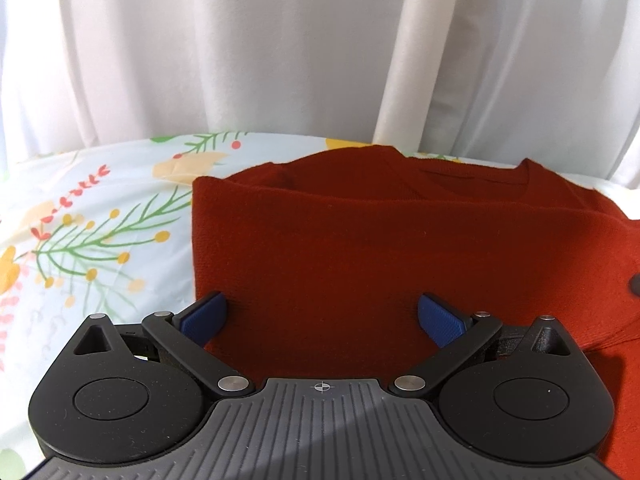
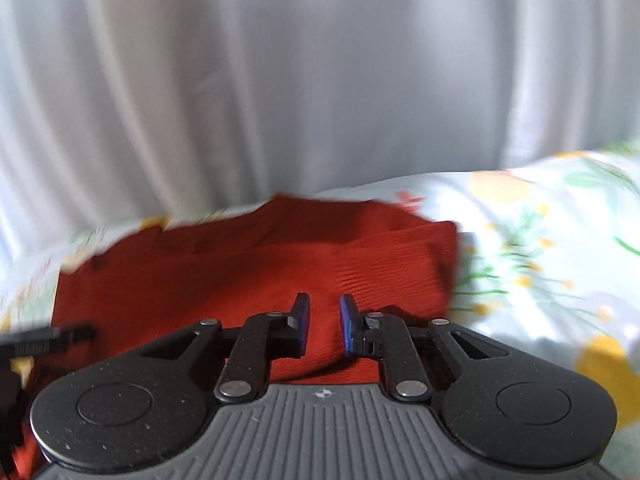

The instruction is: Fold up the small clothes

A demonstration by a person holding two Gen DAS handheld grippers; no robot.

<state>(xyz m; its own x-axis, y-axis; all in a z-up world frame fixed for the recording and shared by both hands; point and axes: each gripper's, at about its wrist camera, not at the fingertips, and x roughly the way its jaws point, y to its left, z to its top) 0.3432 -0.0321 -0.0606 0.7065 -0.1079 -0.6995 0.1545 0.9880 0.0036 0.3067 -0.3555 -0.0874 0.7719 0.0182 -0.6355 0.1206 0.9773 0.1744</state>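
I hold the left gripper (image 1: 322, 318) spread wide, released, over the near part of the red garment (image 1: 320, 248). My right gripper (image 2: 324, 326) stands narrowly parted, gripping nothing. The garment lies folded on the floral sheet (image 1: 100, 216), collar at the far edge; final tidying probably remains. White curtain (image 1: 280, 48) beyond.

No readable text or labels.

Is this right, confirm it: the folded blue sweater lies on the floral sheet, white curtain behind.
One thing is wrong: the sweater is red, not blue, as the left wrist view shows. It does lie folded on the floral sheet, with the white curtain behind.
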